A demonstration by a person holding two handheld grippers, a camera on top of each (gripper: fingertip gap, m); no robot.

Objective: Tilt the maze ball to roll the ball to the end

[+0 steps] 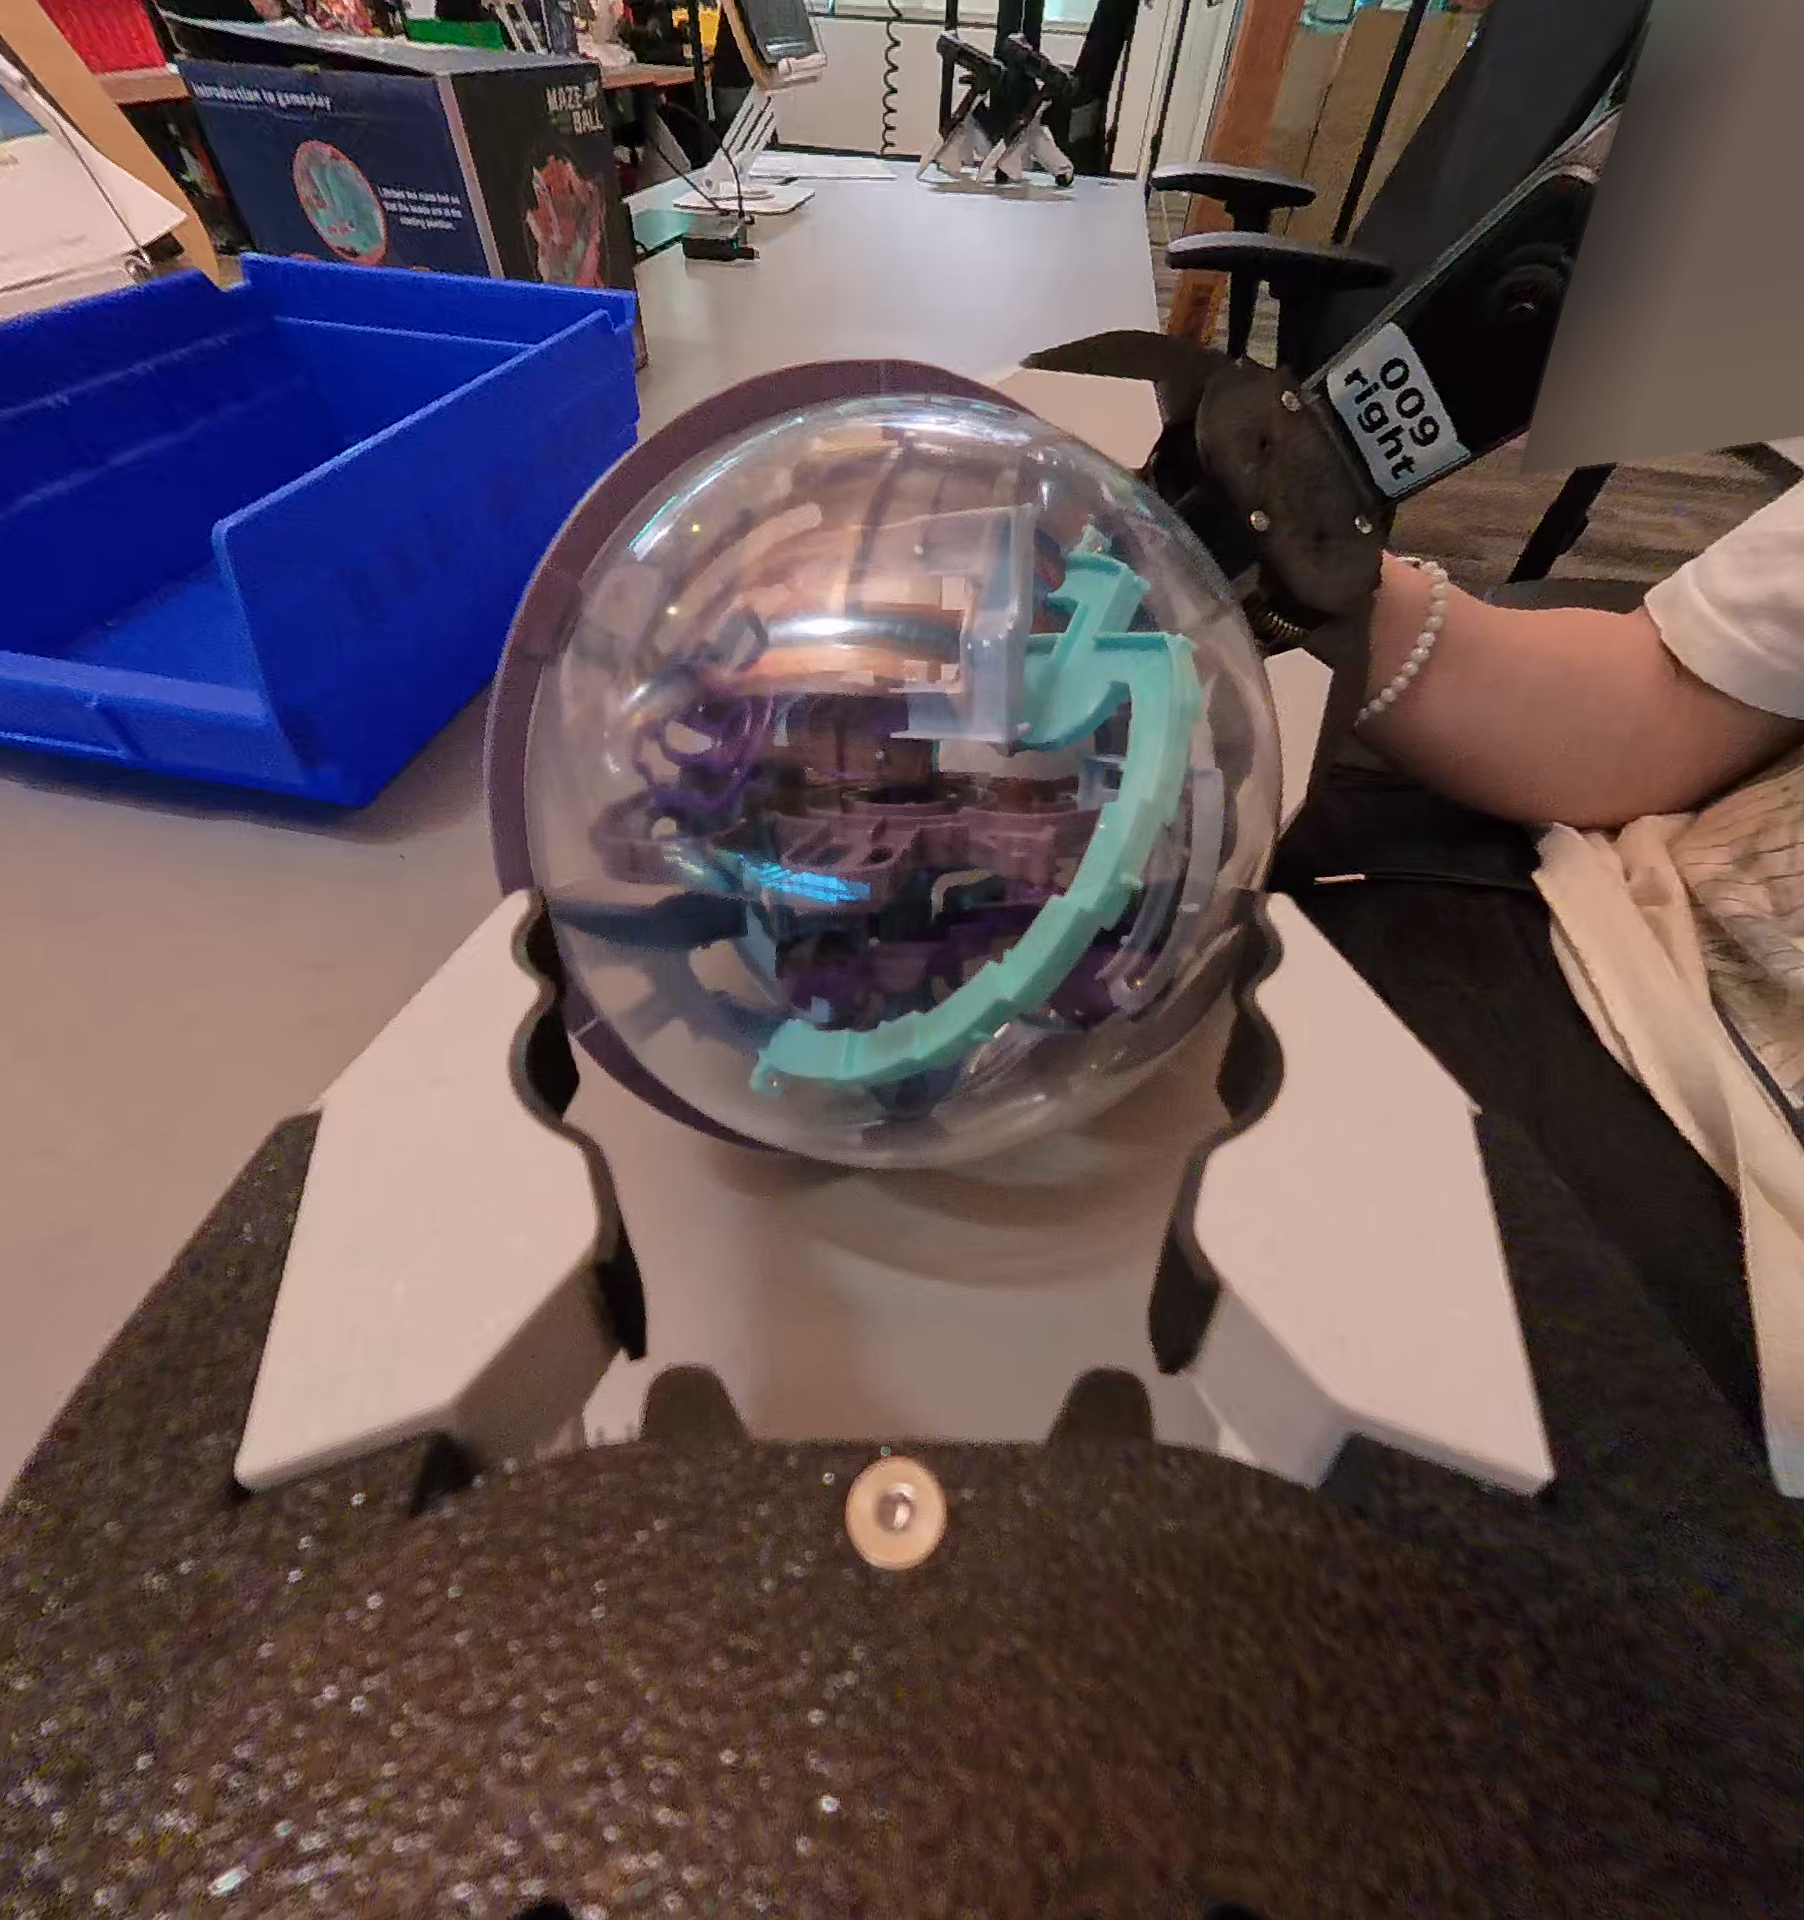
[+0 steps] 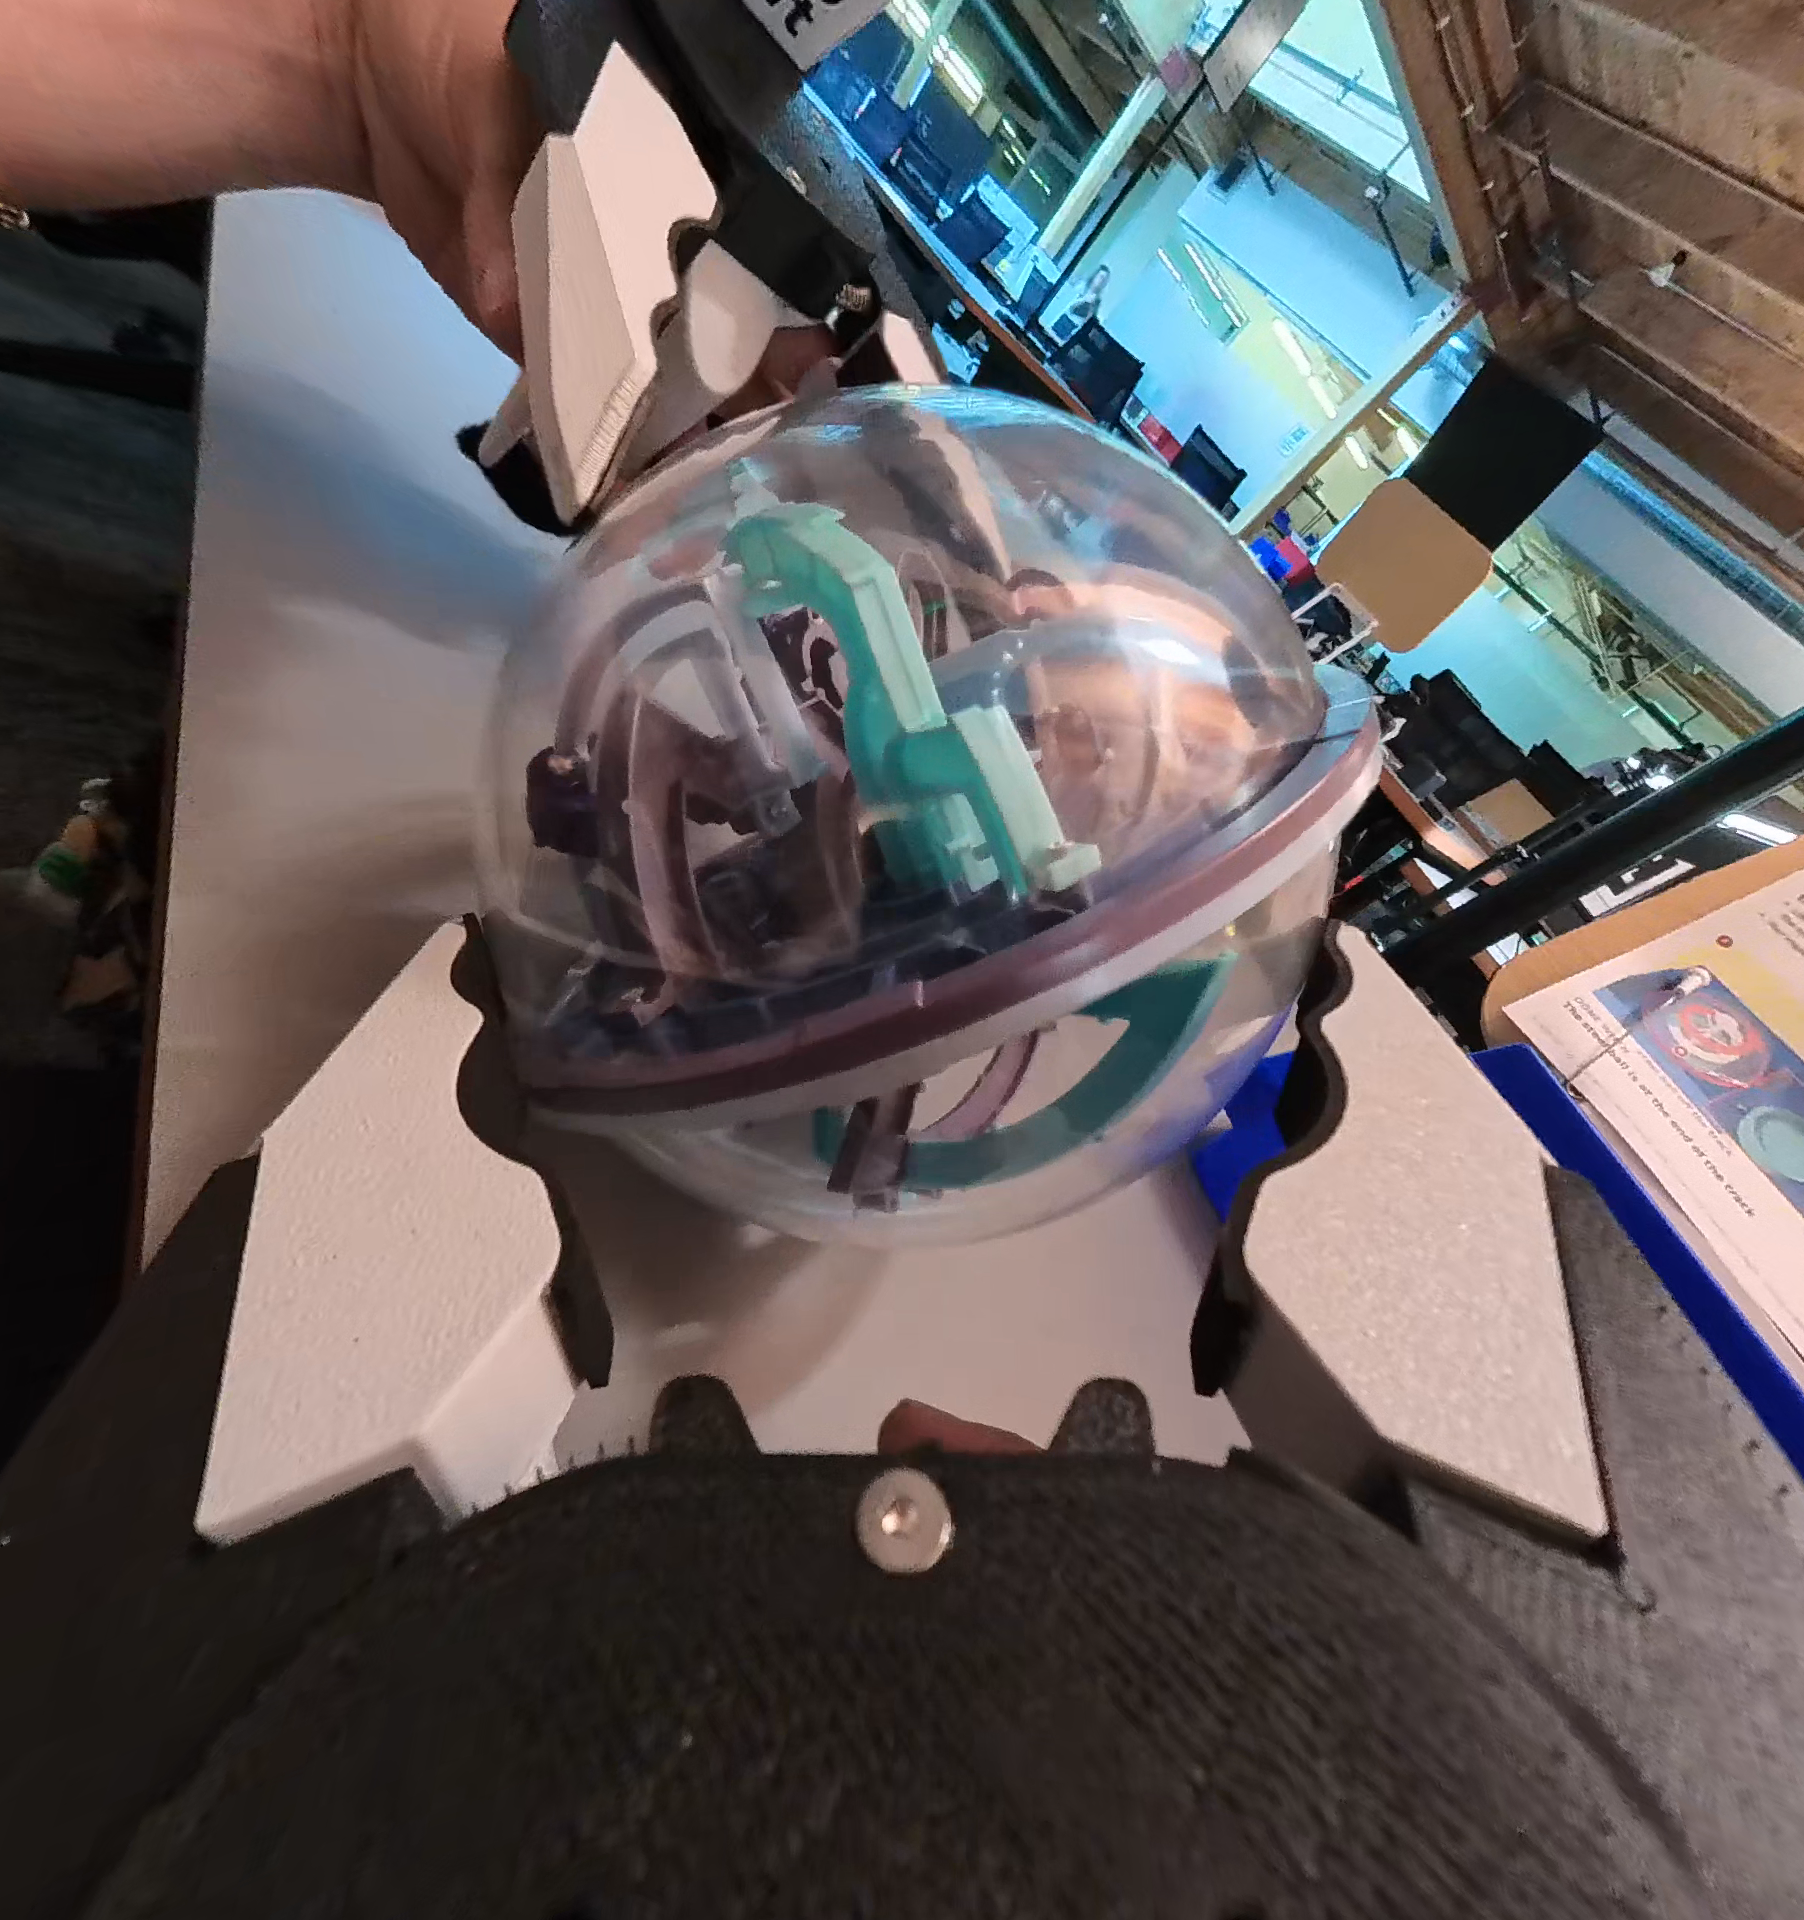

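Maze ball [image 1: 898, 769]: a clear sphere with a purple band around its middle and teal, purple and grey tracks inside; it is sitting between the fingers of both grippers, raised off the pale table [image 1: 150, 987].
Left gripper [image 1: 893, 925]: its jaws are standing wide apart, and the dark wavy pads [image 1: 543, 997] are pressing against the two sides of the sphere's lower half, so it is gripping the ball.
Right gripper [image 2: 903, 997]: also spread wide, with its pads [image 2: 487, 1039] lying against the sphere at the level of the purple band; it is clasping the ball from another side.
Tilt: seen from the right gripper, the band is slanting upward toward that gripper's right finger.
Small ball inside: cannot tell where it is lying among the tracks.
Grippers to each other: from the left gripper, the right one's dark body is showing past the ball, ahead and to the right; from the right gripper, the left one's white finger is touching the far upper left of the sphere.
Blue bin [image 1: 285, 520]: resting on the table ahead and to the left of the left gripper, well apart from the ball.
Dark box [image 1: 410, 166]: standing beyond the bin.
Printed sheet [image 2: 1729, 1101]: lying to the right of the right gripper, over the bin's edge.
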